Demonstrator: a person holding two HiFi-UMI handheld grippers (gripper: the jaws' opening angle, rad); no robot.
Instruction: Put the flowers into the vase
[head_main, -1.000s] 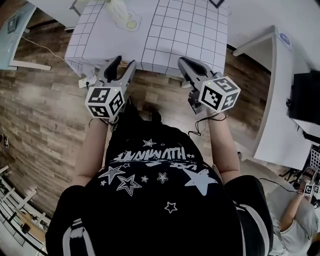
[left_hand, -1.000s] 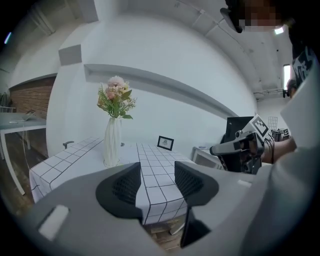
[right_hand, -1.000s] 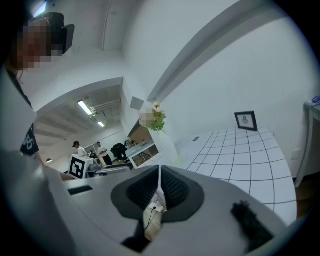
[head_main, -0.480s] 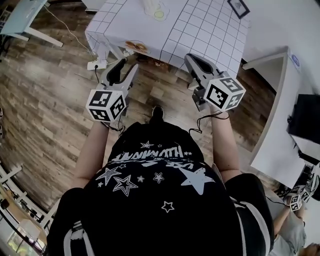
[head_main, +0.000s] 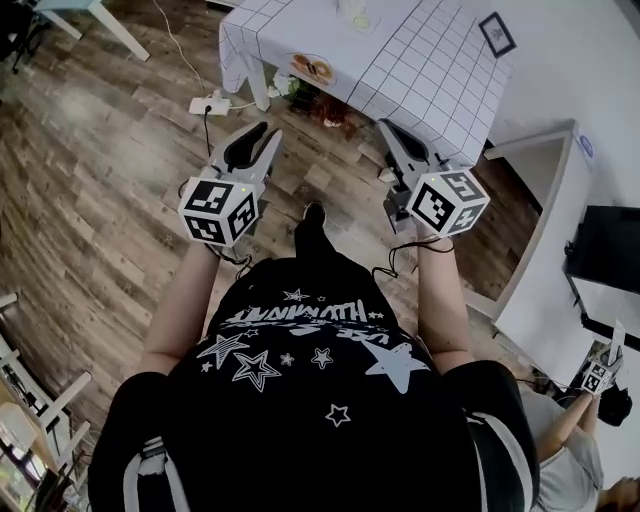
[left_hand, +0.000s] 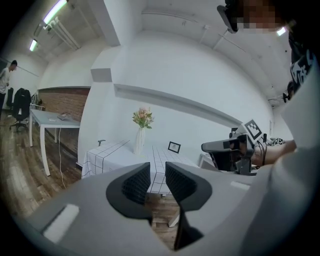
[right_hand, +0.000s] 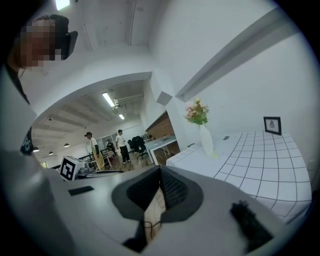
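In the head view the bench (head_main: 430, 70) is cut off by the top edge, and only the base of the vase (head_main: 358, 14) is shown there. A round orange-brown thing (head_main: 312, 68) below the bench's edge is too small to be identified. The framed picture (head_main: 497, 33) cannot be read, and distant people (right_hand: 121, 145) in the right gripper view are too small for detail.

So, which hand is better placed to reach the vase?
Right, marginally: the right gripper looks nearer the vase, though shut. On the left gripper the fingers have just been closing on nothing. Flowers already stand in it.
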